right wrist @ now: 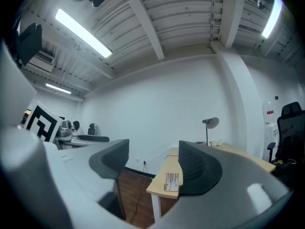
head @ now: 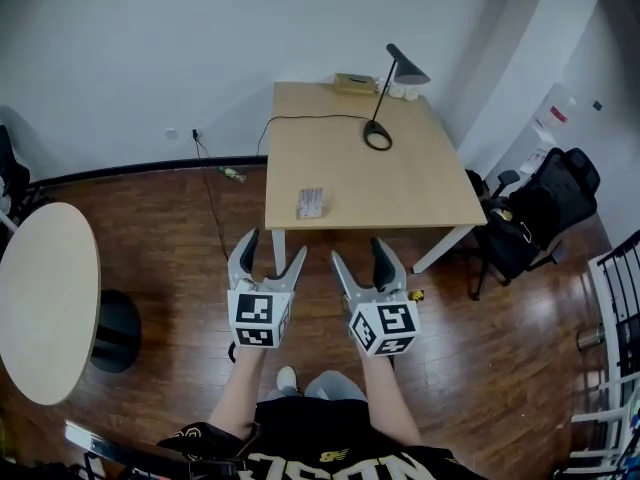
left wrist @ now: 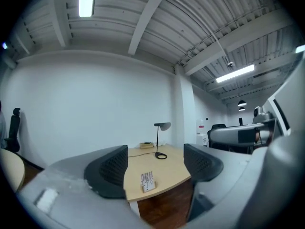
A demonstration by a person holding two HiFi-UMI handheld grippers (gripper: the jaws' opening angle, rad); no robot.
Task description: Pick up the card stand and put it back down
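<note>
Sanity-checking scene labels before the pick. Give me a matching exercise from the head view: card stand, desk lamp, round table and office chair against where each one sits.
Things:
1. card stand
2. desk lamp
3. round table
4. office chair

Places, as the head view shows them:
A. far part of the wooden table, toward its right
B. on the floor to the right of the wooden table
C. near part of the wooden table, toward its left
D. on the floor at the picture's left edge

Pairs: 1-C, 2-A, 3-D, 4-B
</note>
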